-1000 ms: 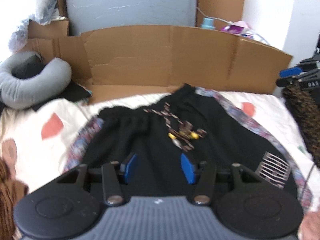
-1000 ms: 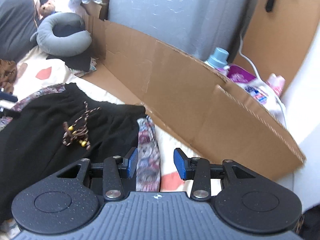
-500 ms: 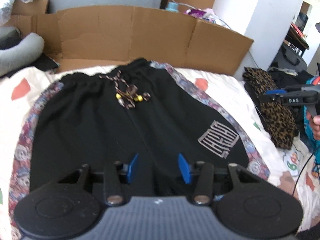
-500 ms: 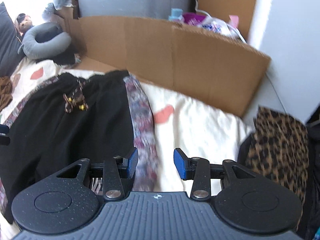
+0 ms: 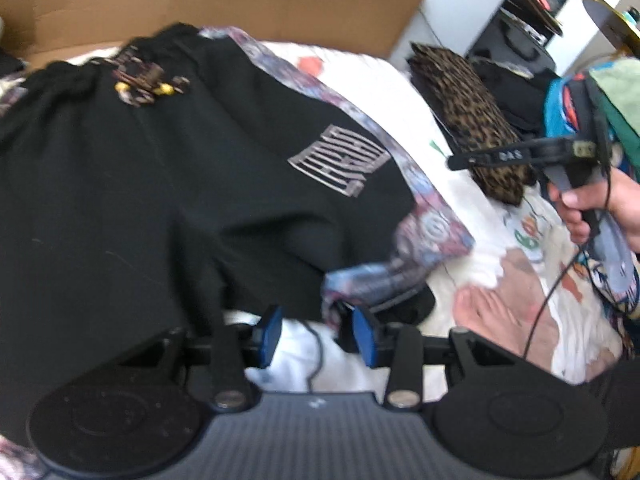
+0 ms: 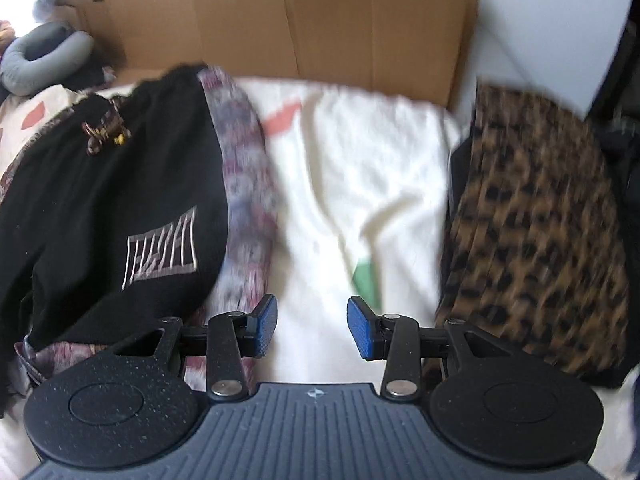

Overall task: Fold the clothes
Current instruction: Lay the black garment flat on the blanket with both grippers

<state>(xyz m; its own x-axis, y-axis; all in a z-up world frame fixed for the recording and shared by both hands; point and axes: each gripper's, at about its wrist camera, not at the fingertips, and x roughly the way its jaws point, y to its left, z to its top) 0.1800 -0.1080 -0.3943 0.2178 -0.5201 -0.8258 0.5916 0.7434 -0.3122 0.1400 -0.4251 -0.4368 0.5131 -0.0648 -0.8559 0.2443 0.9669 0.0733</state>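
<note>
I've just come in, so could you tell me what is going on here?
A person holds a gripper in each hand over black shorts spread flat on a bed. The left gripper, jaws closing, is at the hem but grips nothing yet. The right gripper is open above the sheet. No fold is made.

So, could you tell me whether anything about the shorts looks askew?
Yes: the shorts lie mostly flat, but the hem corner near the left gripper is rumpled and turned over, showing the patterned trim bunched up.
</note>
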